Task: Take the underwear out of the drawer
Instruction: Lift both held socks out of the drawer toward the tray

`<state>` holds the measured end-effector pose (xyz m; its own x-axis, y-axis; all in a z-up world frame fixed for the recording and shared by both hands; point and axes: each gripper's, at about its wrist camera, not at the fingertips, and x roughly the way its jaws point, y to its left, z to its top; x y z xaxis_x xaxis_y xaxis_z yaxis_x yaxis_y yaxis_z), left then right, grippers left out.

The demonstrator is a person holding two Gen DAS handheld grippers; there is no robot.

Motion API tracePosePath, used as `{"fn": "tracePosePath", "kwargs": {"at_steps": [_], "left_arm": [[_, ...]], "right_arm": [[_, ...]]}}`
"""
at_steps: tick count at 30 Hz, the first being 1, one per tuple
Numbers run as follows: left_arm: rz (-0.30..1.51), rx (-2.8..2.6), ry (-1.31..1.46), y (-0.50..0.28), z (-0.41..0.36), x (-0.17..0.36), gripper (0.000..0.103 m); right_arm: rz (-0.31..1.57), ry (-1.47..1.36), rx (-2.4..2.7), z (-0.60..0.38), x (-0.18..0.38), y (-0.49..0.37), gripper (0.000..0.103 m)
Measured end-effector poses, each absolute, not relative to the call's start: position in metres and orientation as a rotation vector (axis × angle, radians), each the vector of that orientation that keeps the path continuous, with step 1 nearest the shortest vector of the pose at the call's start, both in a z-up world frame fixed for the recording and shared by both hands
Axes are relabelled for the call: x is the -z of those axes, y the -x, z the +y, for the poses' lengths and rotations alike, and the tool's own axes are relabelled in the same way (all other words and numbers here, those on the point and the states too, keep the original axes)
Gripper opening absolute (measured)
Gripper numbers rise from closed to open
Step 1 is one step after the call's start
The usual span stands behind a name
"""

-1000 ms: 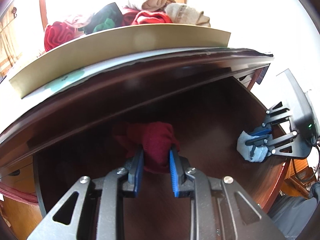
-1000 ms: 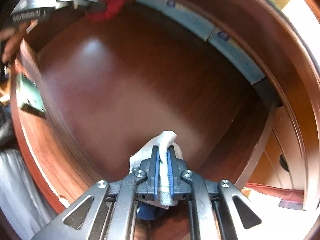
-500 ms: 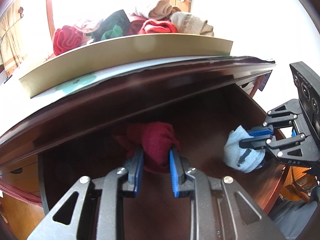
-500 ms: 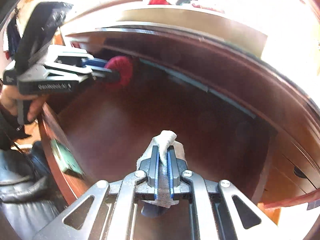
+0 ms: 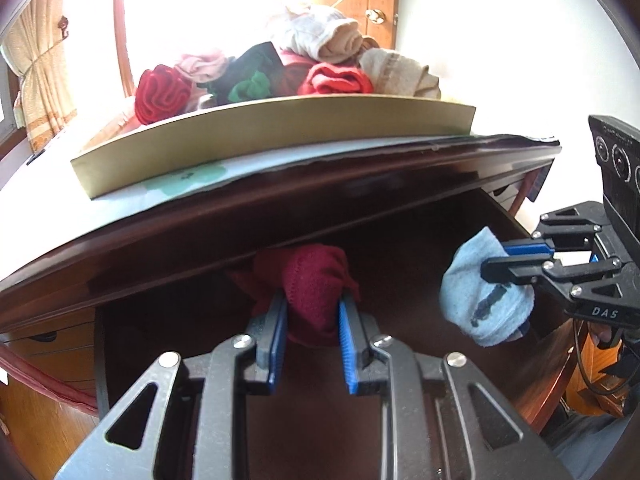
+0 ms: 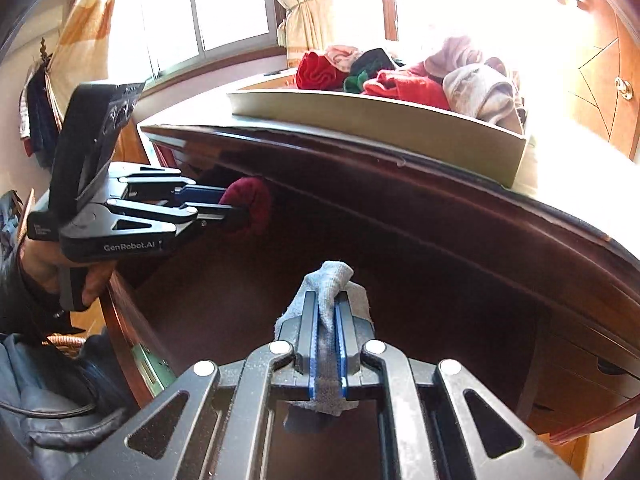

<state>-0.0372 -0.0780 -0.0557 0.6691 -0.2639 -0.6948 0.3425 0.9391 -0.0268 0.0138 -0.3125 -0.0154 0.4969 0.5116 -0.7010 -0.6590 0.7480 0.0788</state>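
Left gripper (image 5: 312, 332) is clamped on a dark red rolled underwear (image 5: 310, 292), held above the open wooden drawer (image 6: 400, 280) just under the desk's front edge. Right gripper (image 6: 327, 336) is closed tight on a light blue underwear (image 5: 480, 300), lifted over the drawer's right side. On the desktop (image 5: 120, 204) a shallow cardboard tray (image 5: 280, 128) holds a pile of rolled garments (image 5: 288, 72).

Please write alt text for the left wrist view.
The left gripper clamps a dark red knitted bundle over the open dark wooden drawer; at right, the right gripper holds a light blue cloth bundle. Above, a tan tray holds rolled garments.
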Motion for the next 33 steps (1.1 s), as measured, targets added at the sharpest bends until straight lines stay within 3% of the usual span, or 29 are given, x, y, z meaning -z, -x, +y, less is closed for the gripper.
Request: {"fn": "tracePosePath", "kwargs": {"at_steps": [33], "left_arm": [[0.550, 0.230, -0.117, 0.062, -0.070, 0.040, 0.022]], "right_arm": [[0.512, 0.199, -0.738, -0.328, 0.002, 0.028, 0.009]]}}
